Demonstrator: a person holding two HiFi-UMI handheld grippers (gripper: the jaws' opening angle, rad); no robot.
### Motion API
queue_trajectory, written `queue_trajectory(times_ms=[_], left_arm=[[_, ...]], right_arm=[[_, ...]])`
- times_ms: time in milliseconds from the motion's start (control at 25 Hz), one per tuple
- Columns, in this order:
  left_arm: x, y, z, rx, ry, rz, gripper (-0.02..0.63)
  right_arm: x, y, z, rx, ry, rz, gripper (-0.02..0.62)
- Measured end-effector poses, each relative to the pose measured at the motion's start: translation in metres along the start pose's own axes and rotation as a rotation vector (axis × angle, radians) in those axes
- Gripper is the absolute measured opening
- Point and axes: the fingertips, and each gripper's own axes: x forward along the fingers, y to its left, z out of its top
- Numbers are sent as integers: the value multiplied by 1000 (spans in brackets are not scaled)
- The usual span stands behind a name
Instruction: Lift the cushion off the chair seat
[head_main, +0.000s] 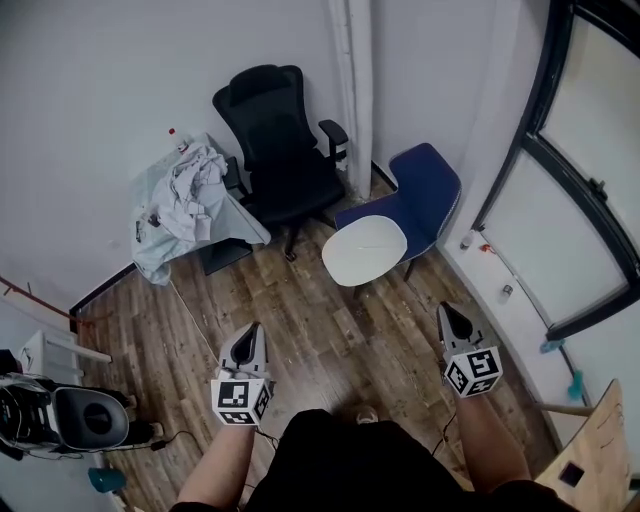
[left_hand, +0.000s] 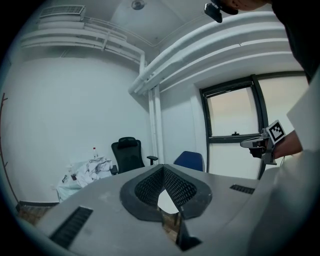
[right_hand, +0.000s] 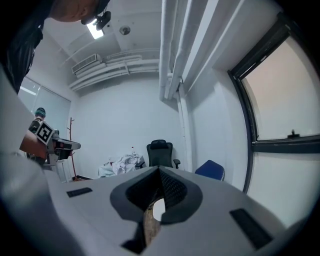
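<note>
Cushion (head_main: 364, 250), white and rounded, lies flat on the seat of the blue chair (head_main: 432, 182), ahead of both tongs and between the lines along which they point, well apart from each. The left tongs (head_main: 254, 328) are closed with nothing in them, the ribbed inner faces meeting at the tip, and through the slit behind the tip a patch of the white cushion shows. The right tongs (head_main: 445, 308) are likewise closed and empty, their tips together, with the same white patch seen through their slit. Both tongs hang above the wooden floor (head_main: 320, 330), side by side and apart, each held in one of the person's hands. Beyond the left tongs, to the left of the blue chair, stands a black office chair (head_main: 281, 140), and further left a surface (head_main: 247, 222) carries a heap of crumpled white cloth (head_main: 190, 195). A dark-framed window (head_main: 575, 190) runs along the wall on the right tongs' outer side.
</note>
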Motion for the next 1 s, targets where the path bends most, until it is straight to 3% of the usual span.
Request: queue_trajectory(times_ms=[520,1000], left_arm=[[68,6,-8,29,30,-71,5],[191,70,7,25,3,-172,5]], right_arm=[[35,-31,-32,60,66,-59,12],[142,-47,-19,94,96,-137,11]])
